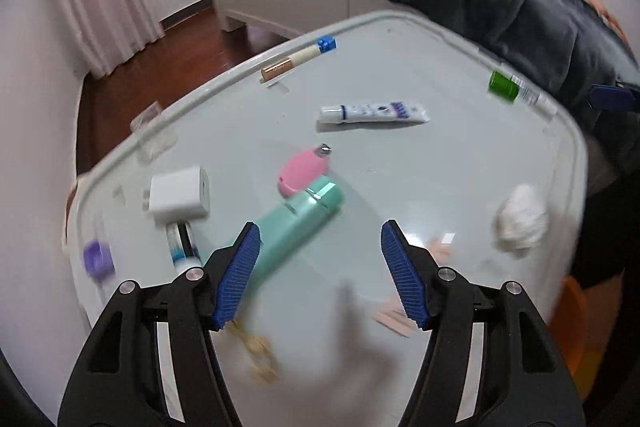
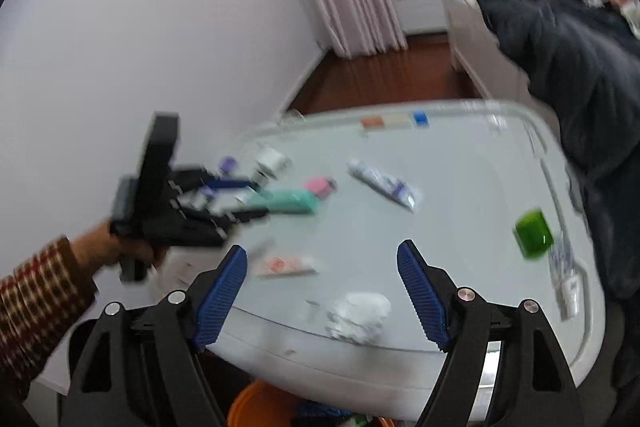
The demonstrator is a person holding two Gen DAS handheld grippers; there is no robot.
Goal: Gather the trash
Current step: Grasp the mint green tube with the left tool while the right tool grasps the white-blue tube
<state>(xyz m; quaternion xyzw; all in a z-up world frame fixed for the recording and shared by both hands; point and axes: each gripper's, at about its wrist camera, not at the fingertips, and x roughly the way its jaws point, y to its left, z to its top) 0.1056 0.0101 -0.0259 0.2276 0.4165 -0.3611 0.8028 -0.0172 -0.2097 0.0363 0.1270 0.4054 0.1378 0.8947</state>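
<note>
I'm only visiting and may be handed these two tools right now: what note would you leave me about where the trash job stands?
Left tool: open, empty, over the white table near the mint case.
Right tool: open, empty, pointed at the crumpled tissue by the near edge.
Other likely trash: wrapper strips, beside the tissue.
Orange bin sits below the near edge.
Done: nothing is gripped yet.
Left: probably grab the tissue, drop it in the bin, then the wrappers.
</note>
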